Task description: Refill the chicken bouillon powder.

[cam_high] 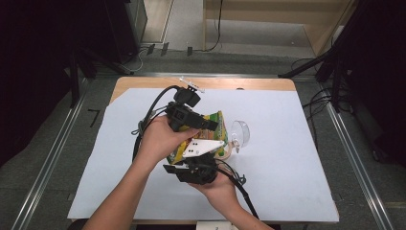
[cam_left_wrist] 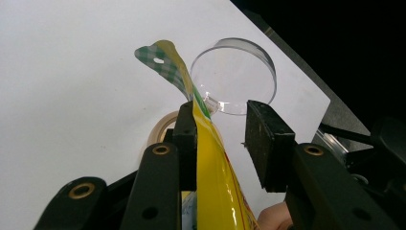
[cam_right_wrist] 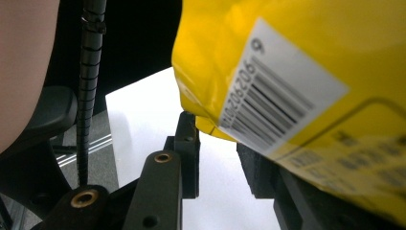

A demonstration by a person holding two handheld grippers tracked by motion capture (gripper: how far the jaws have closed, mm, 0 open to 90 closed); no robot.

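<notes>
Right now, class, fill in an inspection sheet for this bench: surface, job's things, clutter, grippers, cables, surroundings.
Surface: table under a white sheet.
Job's things: yellow snack bag held up; clear cup on its side beyond it.
Clutter: tape roll behind the bag.
Grippers: left gripper open, bag against one jaw; right gripper open, under the bag's corner.
Cables: black cable trails from the right gripper.
Surroundings: grey floor, metal rails.

Grey floor point(cam_high: 57, 143); white-covered table point(cam_high: 287, 158); dark, perhaps curtained, sides point(cam_high: 33, 57).

Left gripper point(cam_left_wrist: 220, 143) jaws apart; right gripper point(cam_right_wrist: 218, 158) jaws apart; hands close together mid-table
</notes>
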